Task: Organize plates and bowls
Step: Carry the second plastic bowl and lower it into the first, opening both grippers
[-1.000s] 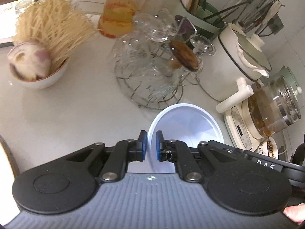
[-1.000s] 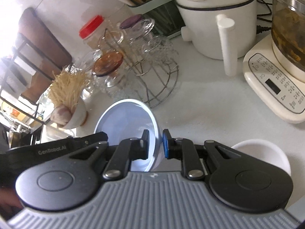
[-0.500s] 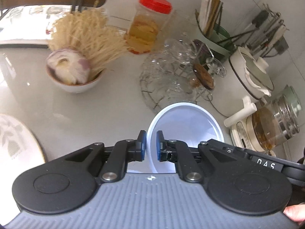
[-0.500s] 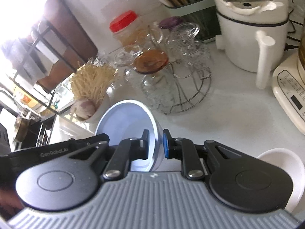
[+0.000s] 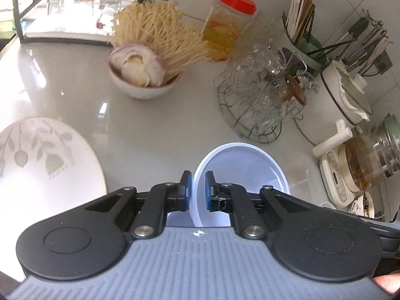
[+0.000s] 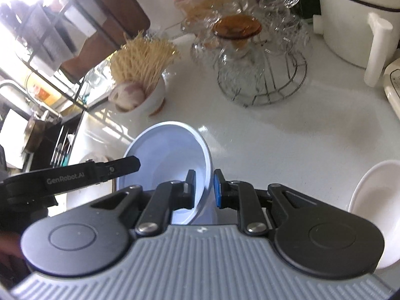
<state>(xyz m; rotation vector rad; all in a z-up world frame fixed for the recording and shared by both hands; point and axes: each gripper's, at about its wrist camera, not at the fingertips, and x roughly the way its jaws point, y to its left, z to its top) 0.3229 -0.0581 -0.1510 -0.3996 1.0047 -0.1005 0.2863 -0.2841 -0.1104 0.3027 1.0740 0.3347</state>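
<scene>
A pale blue bowl (image 5: 246, 167) is held above the counter by both grippers. My left gripper (image 5: 198, 191) is shut on its left rim. My right gripper (image 6: 203, 190) is shut on its right rim; the bowl shows in the right wrist view (image 6: 162, 155), with the left gripper's finger (image 6: 115, 168) at its far side. A large white plate with a leaf pattern (image 5: 42, 160) lies on the counter to the left. A white bowl (image 6: 372, 200) sits at the right.
A white bowl of noodles and onion (image 5: 145, 75) stands behind. A wire rack of glasses (image 5: 260, 100), a red-lidded jar (image 5: 230, 25), a utensil holder (image 5: 302, 37), a white pot (image 5: 345, 95) and a glass kettle (image 5: 370, 160) line the back and right. A sink edge (image 6: 75, 135) lies left.
Both grippers have carried the blue bowl back and to the left; the leaf plate has come into the left wrist view and the kettle has slid out of the right wrist view.
</scene>
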